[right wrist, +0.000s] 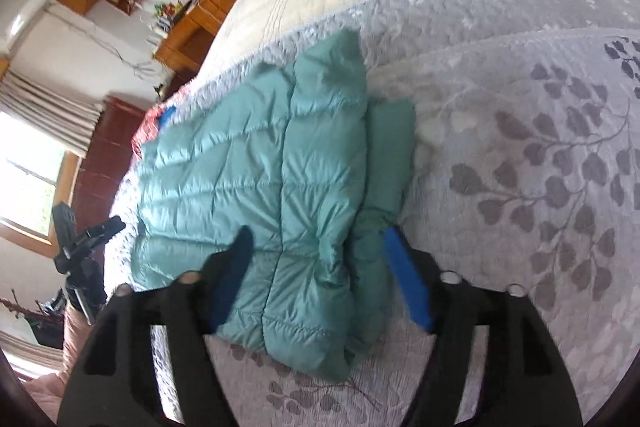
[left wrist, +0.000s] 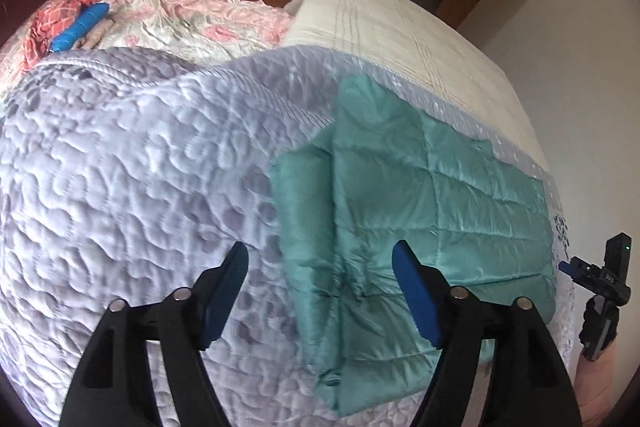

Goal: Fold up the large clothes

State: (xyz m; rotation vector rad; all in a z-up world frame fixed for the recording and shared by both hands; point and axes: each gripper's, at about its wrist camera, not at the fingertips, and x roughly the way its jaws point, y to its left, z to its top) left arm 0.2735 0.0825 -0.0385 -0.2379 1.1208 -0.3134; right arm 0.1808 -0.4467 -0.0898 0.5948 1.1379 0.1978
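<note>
On the left of the bed lies a grey leaf-patterned quilt (left wrist: 120,167). The left gripper (left wrist: 320,263) hangs over it, jaws released, nothing between them. Right of that, the teal padded jacket (left wrist: 420,207) lies folded on the quilt. The right gripper (right wrist: 316,251) hovers above its near edge, jaws spread, gripping nothing. No readable writing anywhere.

Light: bright daylight from the window (right wrist: 28,171), which is blown out
Glare: sheen on the jacket (right wrist: 256,163)
Blur: slight smear on the quilt (left wrist: 120,167)
Edges: strong fisheye bend, dark corners
</note>
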